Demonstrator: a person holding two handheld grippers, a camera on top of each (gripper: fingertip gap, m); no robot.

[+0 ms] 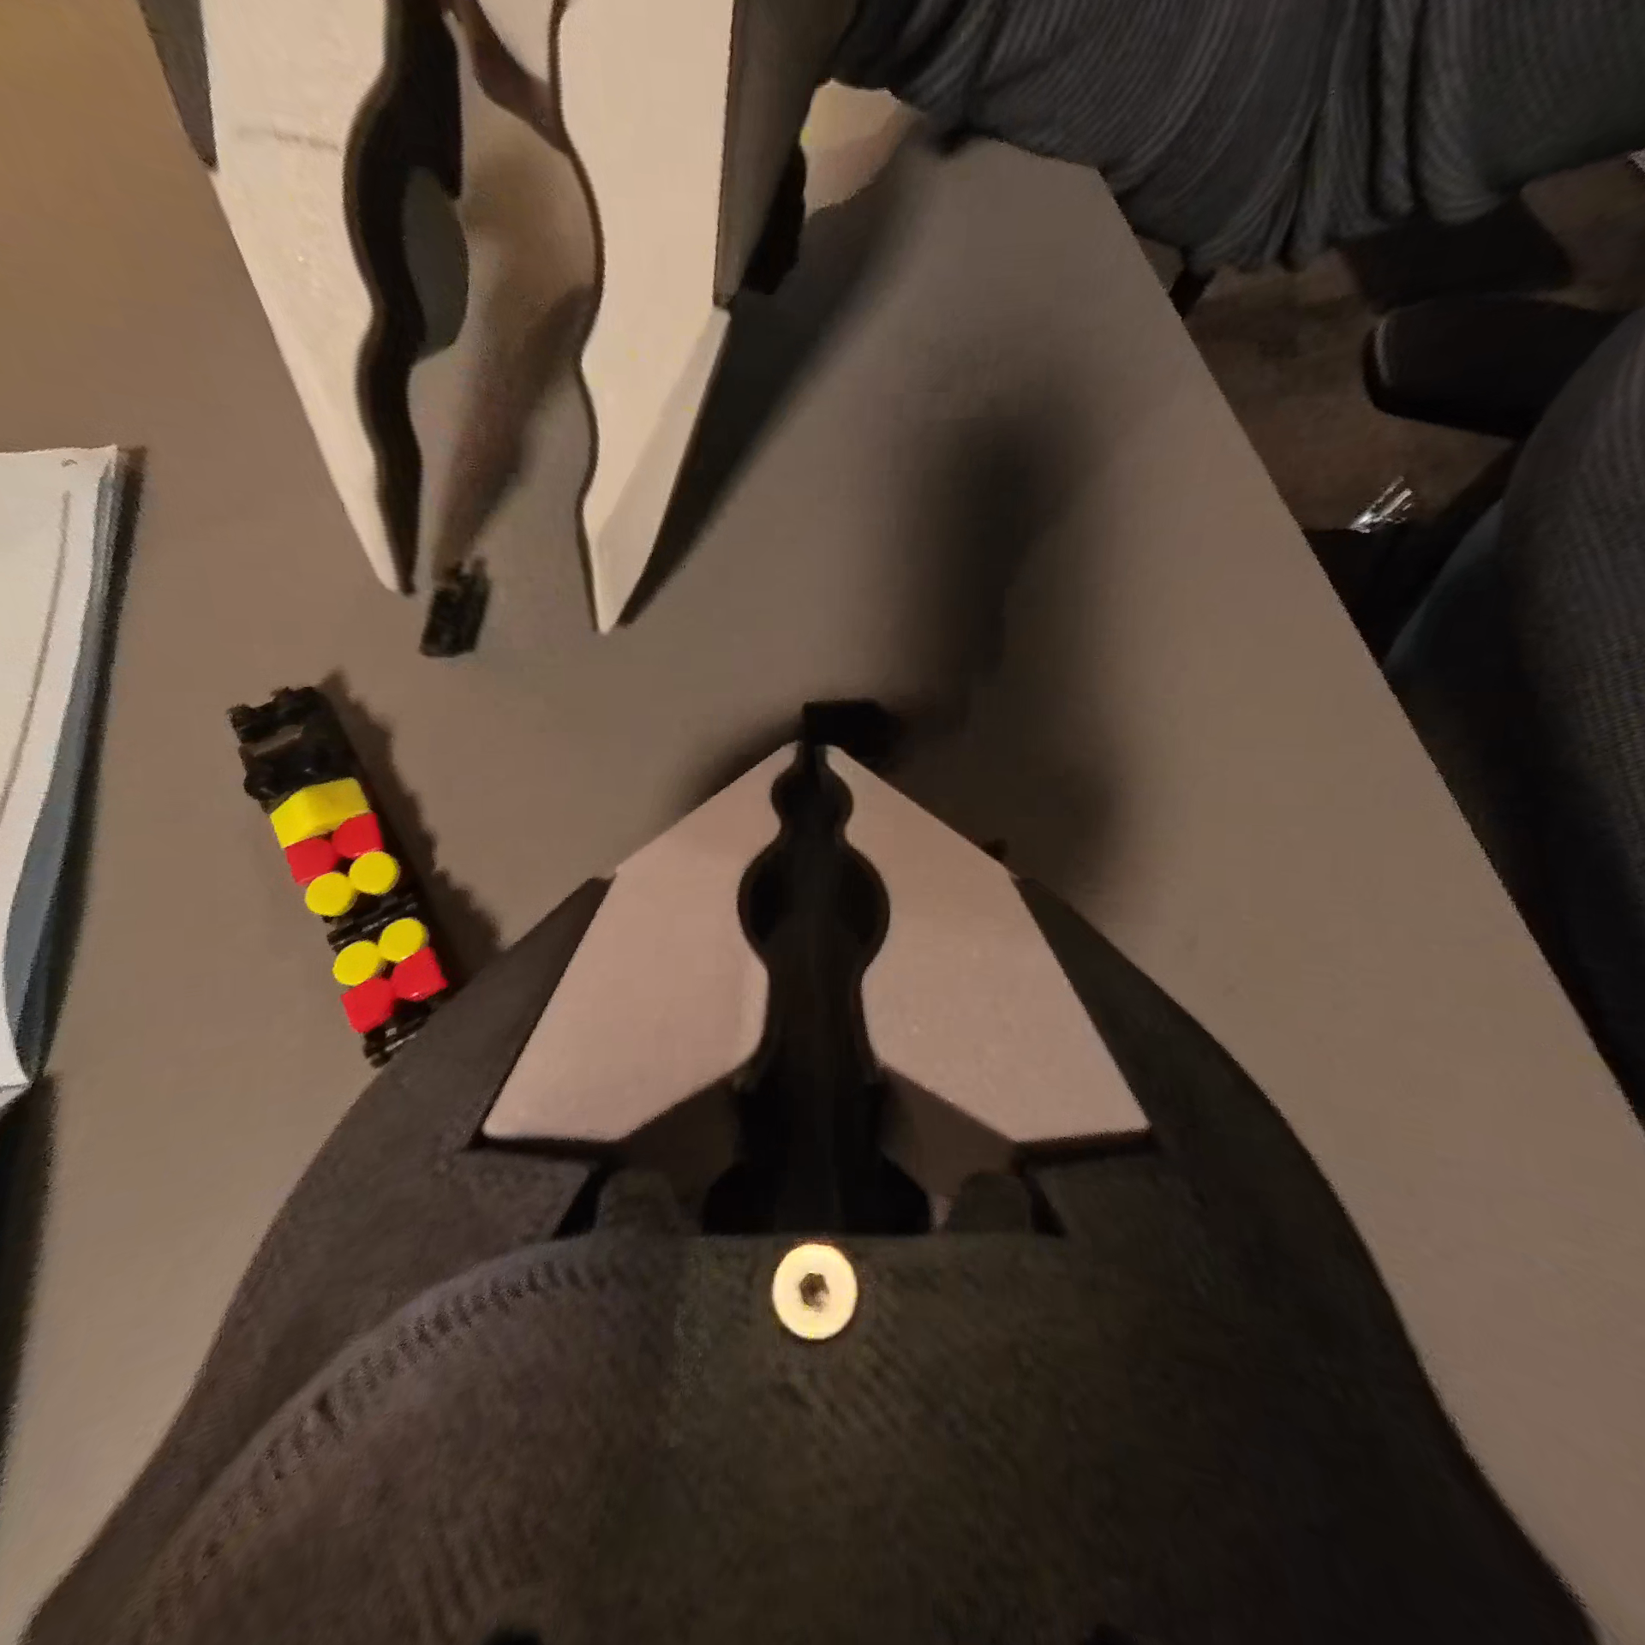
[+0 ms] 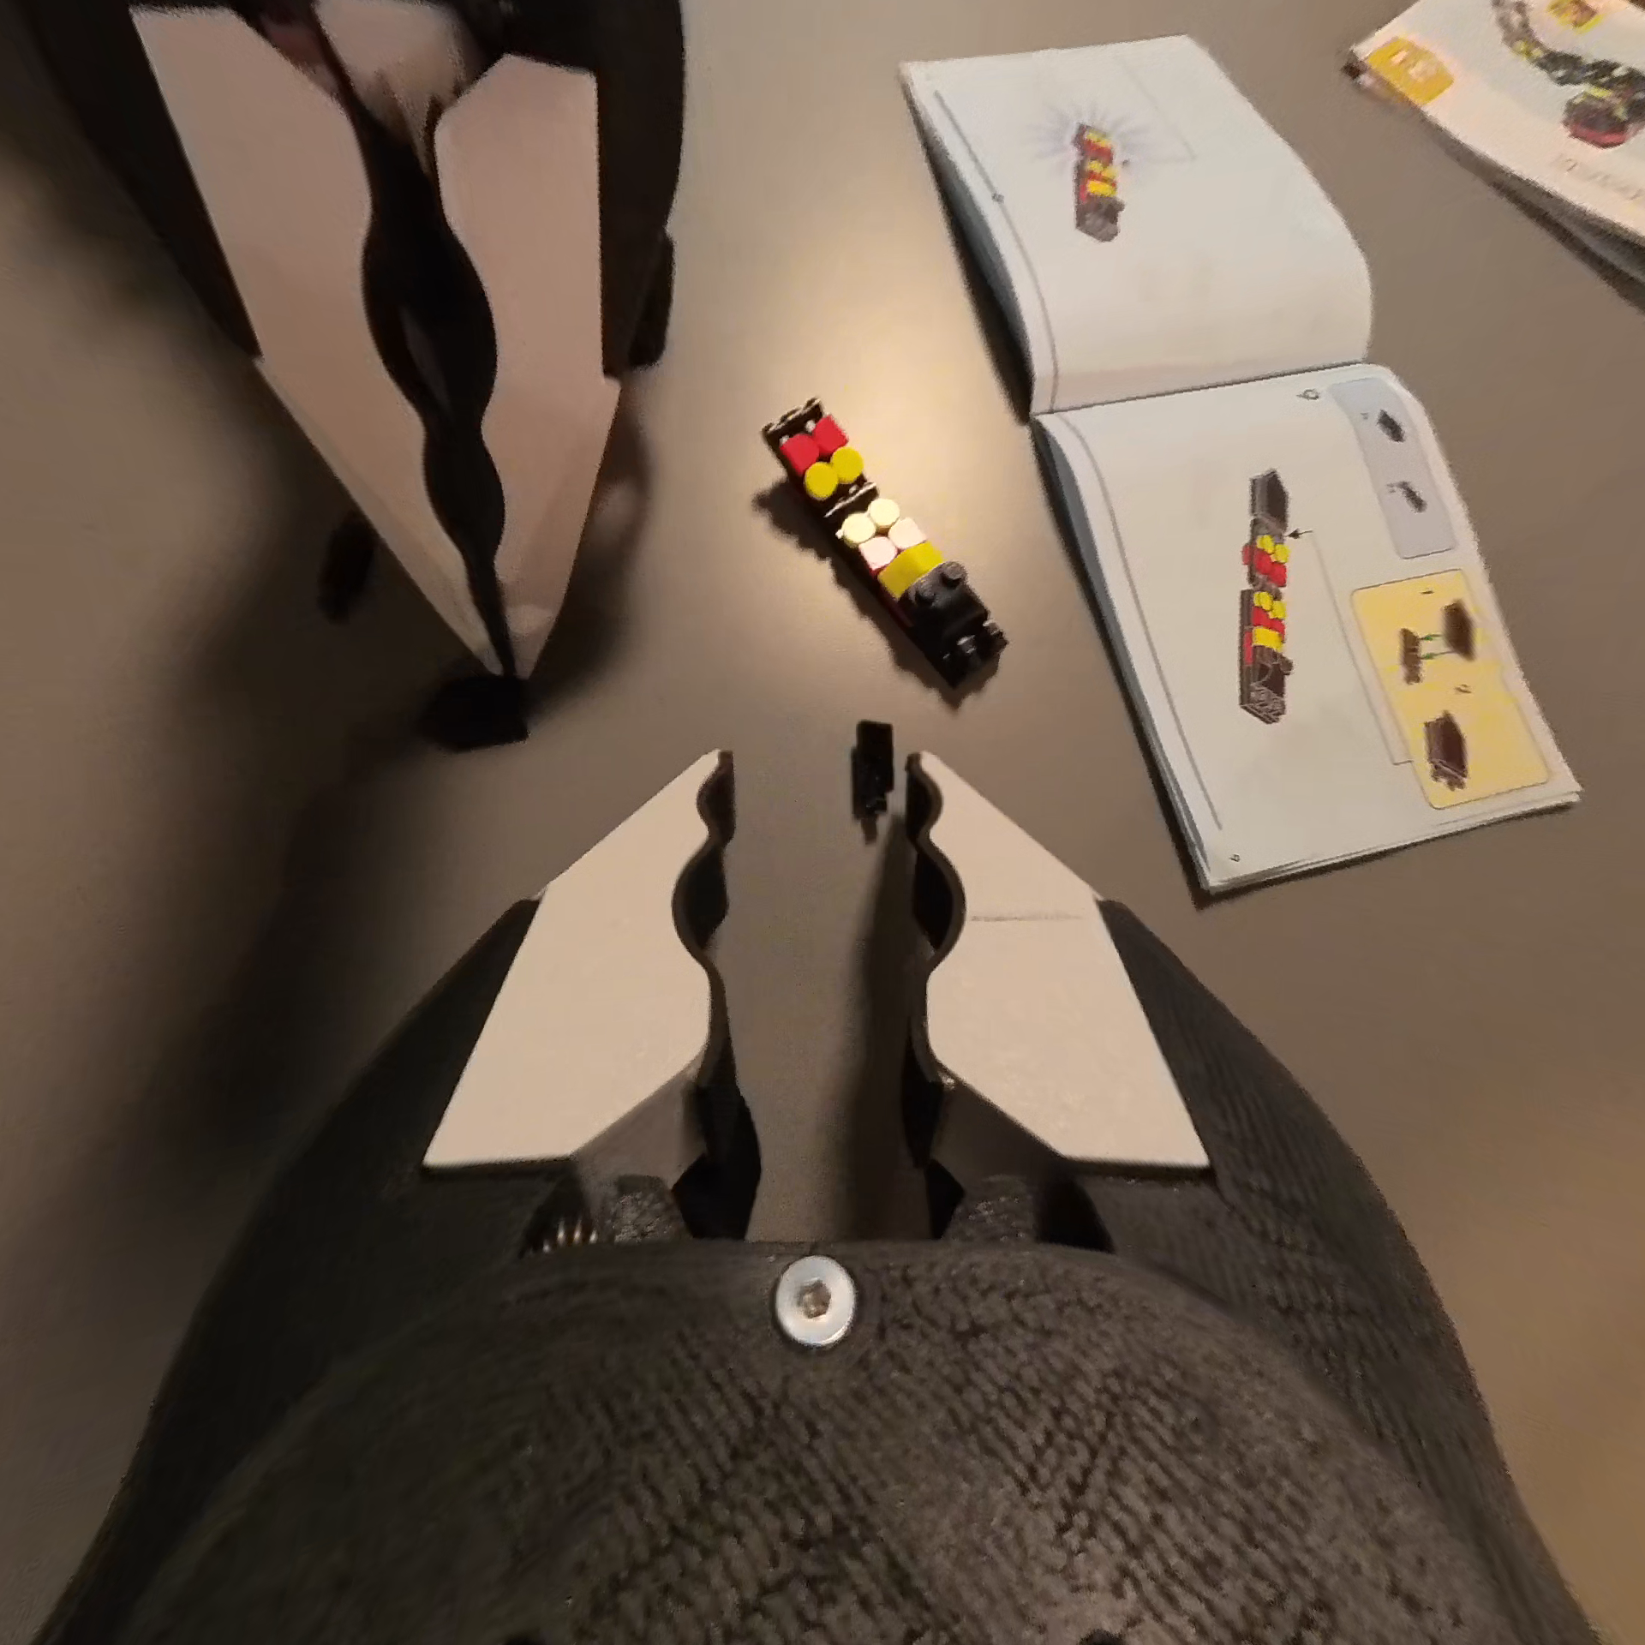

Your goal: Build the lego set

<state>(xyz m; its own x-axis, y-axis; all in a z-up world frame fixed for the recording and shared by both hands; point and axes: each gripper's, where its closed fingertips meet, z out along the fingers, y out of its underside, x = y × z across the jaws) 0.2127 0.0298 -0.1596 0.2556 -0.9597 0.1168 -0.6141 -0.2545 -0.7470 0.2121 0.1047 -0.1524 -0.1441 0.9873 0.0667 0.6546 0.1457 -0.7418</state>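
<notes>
One partly built lego strip [image 2: 881, 543], a black base carrying red and yellow studs, lies flat on the brown table [image 2: 222, 890], between the two tongs and beside the open instruction booklet [image 2: 1184, 463]. Judged light, rigid and smooth; the small studs could pop off under side pressure, so the long black edges are the sound place to grip.

Loose parts counted: two small black pieces. One [image 2: 871, 770] lies on the table just inside the right finger of the right tongs [image 2: 819, 774], whose fingers are spread and not yet touching it. The other [image 1: 846, 725] is pinched at the tip of the left tongs [image 1: 817, 757], fingers pressed together.

Booklets: two, the second [image 2: 1531, 116] at the far corner.
</notes>
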